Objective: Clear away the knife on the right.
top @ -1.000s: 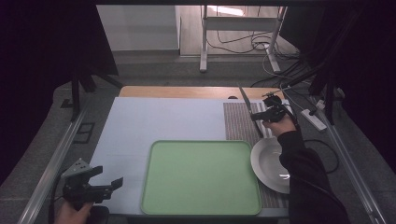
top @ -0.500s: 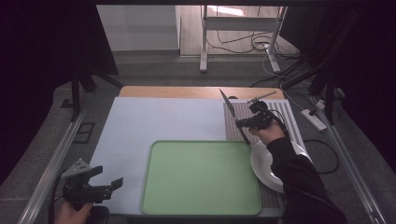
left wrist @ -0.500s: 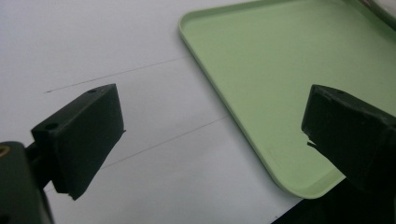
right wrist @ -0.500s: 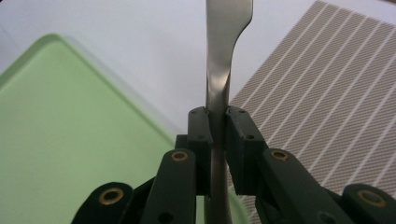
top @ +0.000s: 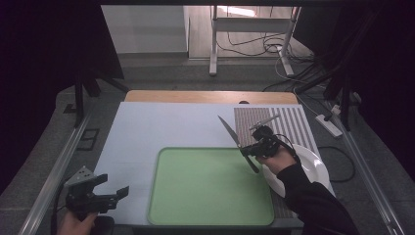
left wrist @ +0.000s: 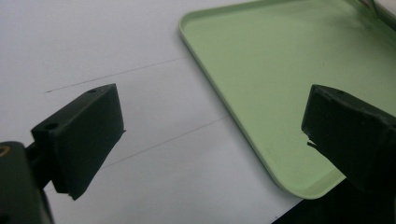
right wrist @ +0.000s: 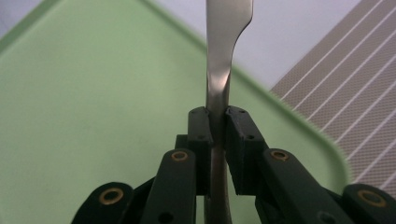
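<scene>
Because the knife (top: 238, 144) is pinched by its handle with the blade slanting toward the upper left, the right gripper (top: 254, 148), closed tight on it, can carry it over the green tray's (top: 161, 205) right edge at centre frame. At lower left, the left gripper (top: 113, 190) hangs wide open, holding nothing, beside the tray.

A white plate (top: 313, 166) is seen on a striped mat (top: 288, 122), beside a green tray (top: 205, 196), on a pale table (top: 156, 127).

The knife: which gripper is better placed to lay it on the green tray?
Right. The right gripper already clamps the knife above the green tray; the left gripper is open, off the tray's left edge.
</scene>
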Available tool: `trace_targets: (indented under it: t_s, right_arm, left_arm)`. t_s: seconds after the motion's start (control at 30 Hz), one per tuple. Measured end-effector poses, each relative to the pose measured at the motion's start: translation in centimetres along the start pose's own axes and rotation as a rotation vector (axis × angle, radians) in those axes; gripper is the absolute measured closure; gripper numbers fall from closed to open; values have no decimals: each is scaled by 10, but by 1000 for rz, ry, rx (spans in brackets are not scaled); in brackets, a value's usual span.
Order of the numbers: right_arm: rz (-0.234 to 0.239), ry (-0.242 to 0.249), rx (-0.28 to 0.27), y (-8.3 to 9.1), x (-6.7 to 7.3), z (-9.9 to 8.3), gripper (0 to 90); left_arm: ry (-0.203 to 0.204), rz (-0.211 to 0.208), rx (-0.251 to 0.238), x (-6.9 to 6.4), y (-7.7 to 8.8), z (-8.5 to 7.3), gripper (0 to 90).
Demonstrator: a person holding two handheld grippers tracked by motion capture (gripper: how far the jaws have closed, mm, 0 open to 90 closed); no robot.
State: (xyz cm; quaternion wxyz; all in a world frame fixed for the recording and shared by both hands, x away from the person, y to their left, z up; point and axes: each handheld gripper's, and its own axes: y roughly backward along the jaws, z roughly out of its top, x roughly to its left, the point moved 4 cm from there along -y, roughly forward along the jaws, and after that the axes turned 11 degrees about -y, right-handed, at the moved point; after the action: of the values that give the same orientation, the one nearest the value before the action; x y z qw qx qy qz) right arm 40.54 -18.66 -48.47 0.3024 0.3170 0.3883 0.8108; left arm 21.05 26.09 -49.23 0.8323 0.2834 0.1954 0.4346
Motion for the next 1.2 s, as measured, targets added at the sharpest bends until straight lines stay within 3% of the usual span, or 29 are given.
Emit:
trace_targets:
  t_s: [0.2,0.5,0.7,0.73,0.83,0.93,1.03,1.07,1.1,1.13,1.17,1.2]
  right_arm:
    - [-23,23,58,-8,14,-17,812]
    - [-65,10,132,-15,24,-40,811]
    - [-92,-3,216,-21,28,-60,809]
    - [-112,6,250,-25,29,-67,808]
    - [-118,20,262,-25,31,-69,804]
    - [-82,-2,254,-24,29,-69,750]
    - [-49,2,205,-21,29,-61,732]
    - [-25,43,176,-20,34,-52,820]
    - [-25,43,176,-20,34,-52,820]
    - [-5,127,162,-24,42,-44,899]
    - [-5,127,162,-24,42,-44,899]
    - [11,156,163,-33,48,-36,900]
  left_arm:
    - [-1,0,-1,0,0,0,54]
    - [0,-1,-1,0,0,0,54]
    - [-2,-1,0,0,0,0,54]
    - [-1,-1,-2,0,0,0,54]
    - [-2,0,0,0,0,0,54]
    - [-2,0,0,0,0,0,54]
    - [-2,0,1,-1,0,0,54]
    - [-2,0,2,0,-1,0,54]
    - [-3,-1,2,0,-1,0,54]
    - [-2,-1,3,0,-1,0,54]
    - [-2,-1,3,0,-1,0,55]
    - [-3,-1,2,0,0,0,55]
